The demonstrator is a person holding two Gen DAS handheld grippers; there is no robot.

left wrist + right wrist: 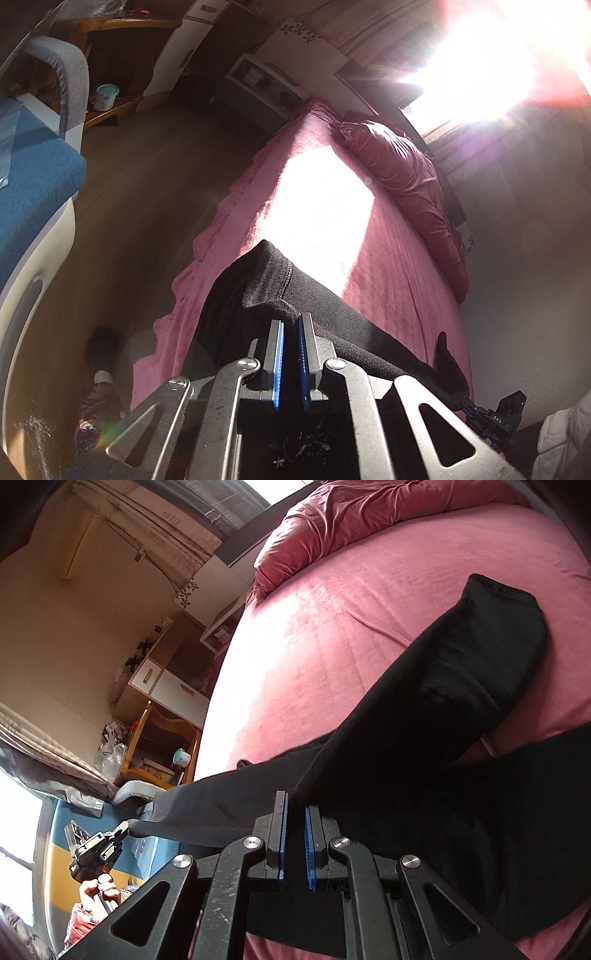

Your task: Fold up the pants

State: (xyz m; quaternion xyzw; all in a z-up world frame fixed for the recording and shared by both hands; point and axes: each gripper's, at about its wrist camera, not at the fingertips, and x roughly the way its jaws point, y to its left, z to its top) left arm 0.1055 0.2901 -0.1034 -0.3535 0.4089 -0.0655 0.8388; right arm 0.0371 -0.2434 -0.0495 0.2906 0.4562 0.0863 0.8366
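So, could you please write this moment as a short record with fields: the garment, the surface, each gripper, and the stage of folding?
garment: black pants, partly lifted, one leg end resting on the bed
surface: bed with pink sheet; crumpled pink duvet along its far side
left gripper: shut on the pants' edge
right gripper: shut on the pants
stage: fabric stretched between both grippers; no finished fold visible yet
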